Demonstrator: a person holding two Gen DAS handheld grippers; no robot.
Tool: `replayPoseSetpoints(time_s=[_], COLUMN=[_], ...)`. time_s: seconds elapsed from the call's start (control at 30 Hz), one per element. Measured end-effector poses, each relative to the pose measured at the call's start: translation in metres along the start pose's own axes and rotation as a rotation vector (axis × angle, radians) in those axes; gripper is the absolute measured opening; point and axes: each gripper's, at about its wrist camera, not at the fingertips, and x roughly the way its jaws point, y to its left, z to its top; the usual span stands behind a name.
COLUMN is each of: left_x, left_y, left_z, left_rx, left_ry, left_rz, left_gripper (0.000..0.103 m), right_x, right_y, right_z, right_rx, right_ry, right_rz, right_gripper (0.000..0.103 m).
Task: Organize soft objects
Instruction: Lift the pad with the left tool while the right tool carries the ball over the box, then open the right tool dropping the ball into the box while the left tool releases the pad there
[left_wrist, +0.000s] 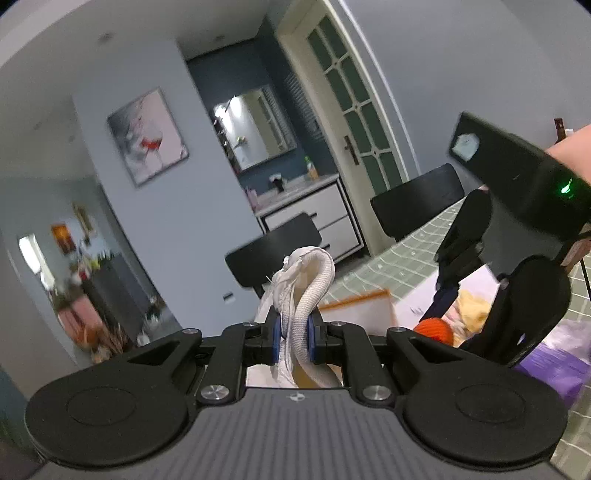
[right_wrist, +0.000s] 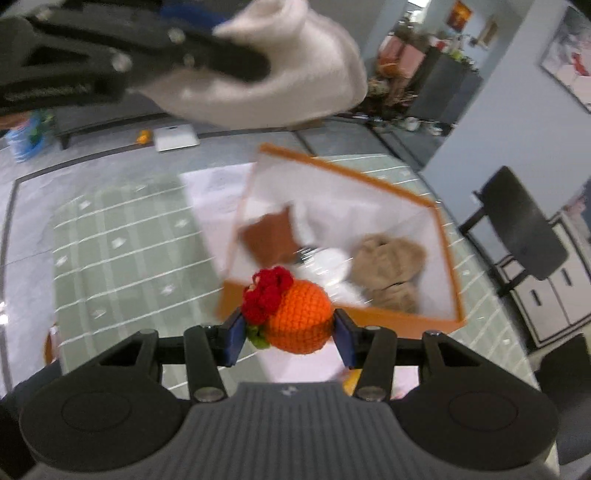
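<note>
Looking across the scene, you see the counter (right_wrist: 122, 236) under a green checked cloth, with two black chairs (left_wrist: 417, 201) at its far edge. On it stands a white box with an orange rim (right_wrist: 417, 195), open at the top. Inside that box lie a tan plush item (right_wrist: 388, 266), a brown piece (right_wrist: 269, 236) and something white between them, too blurred to identify.

Your left tongs (left_wrist: 293, 334) are clenched on a white fabric item (left_wrist: 306, 291), which bunches up above the blue pads; in the right wrist view it hangs over the far side of the box.

Your right tongs (right_wrist: 290, 332) are grasping an orange crocheted ball (right_wrist: 299, 317), both pads against its sides. A red crocheted flower (right_wrist: 267, 291) sits on the ball's left side. The ball is held above the near rim of the box.
</note>
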Motion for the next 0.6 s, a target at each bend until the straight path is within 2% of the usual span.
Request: replayPoseSetpoints(time_s=[0.17,0.27,0.33,0.47,0.6], left_x=[0.044,0.067,0.086,0.122,0.136], left_y=[0.006,0.011,0.009,0.01,0.011], left_z=[0.006,-0.011,-0.027,-0.055,-0.077], left_rx=[0.047,0.033,0.037,0.016,0.017], left_ry=[0.026,0.039,0.07,0.152,0.206], left_rz=[-0.018,-0.11,-0.141,-0.136,-0.139], left_gripper=[0.015,0.015,0.015,0.015,0.015], right_x=[0.014,0.022,0.03,0.057,0.086], right_y=[-0.033,-0.048,-0.053,-0.062,-0.062], right_z=[0.028,0.042,0.049,0.059,0.06], right_rx=[0.051,0.078,0.086,0.107,0.105], right_ry=[0.008,0.008,0.012,0.043,0.098], right_rz=[-0.044,-0.052,-0.062,-0.065,-0.053], right_gripper=[0.049,0.049,0.049,0.049,0.049])
